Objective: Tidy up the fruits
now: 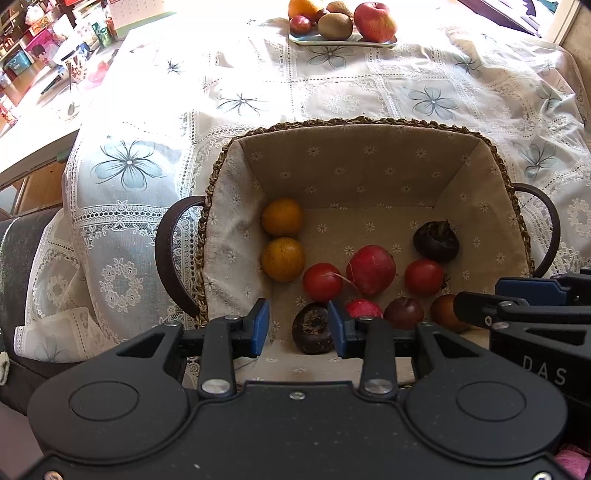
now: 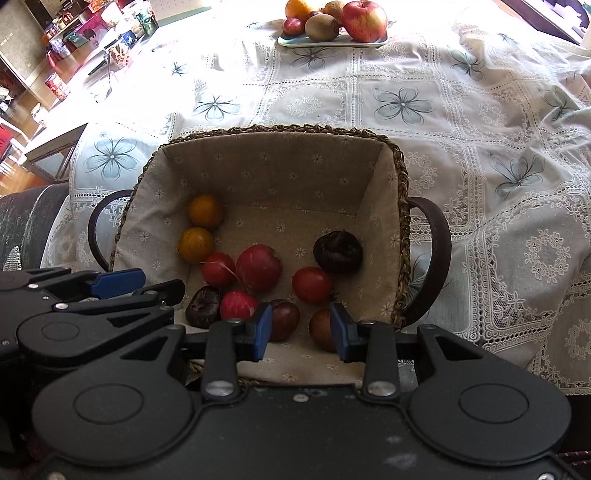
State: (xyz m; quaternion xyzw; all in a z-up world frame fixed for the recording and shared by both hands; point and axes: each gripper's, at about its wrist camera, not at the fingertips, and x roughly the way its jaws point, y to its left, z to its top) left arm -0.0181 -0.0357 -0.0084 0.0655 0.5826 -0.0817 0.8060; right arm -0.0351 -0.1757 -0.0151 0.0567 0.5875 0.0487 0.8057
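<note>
A woven basket [image 1: 218, 173] [image 2: 400, 184] with a cloth lining holds several small fruits and vegetables: two oranges [image 1: 282, 217] [image 2: 205, 211], red tomatoes [image 1: 424, 276] [image 2: 312, 285], red radishes [image 1: 370, 269] [image 2: 258, 267] and dark round fruits [image 1: 436, 236] [image 2: 338, 252]. My left gripper [image 1: 297, 325] hangs open above the basket's near edge, over a dark fruit [image 1: 313, 328]. My right gripper [image 2: 301, 328] is open beside it, above a dark plum [image 2: 286, 319] and a brown fruit [image 2: 321, 328]. Neither holds anything.
At the table's far side a pale plate [image 1: 341, 41] [image 2: 332, 41] carries an apple [image 1: 375, 21] [image 2: 364, 20], kiwis, an orange and a plum. A lace flowered tablecloth [image 1: 332, 96] [image 2: 461, 110] covers the table. Cluttered shelves [image 1: 33, 44] stand far left.
</note>
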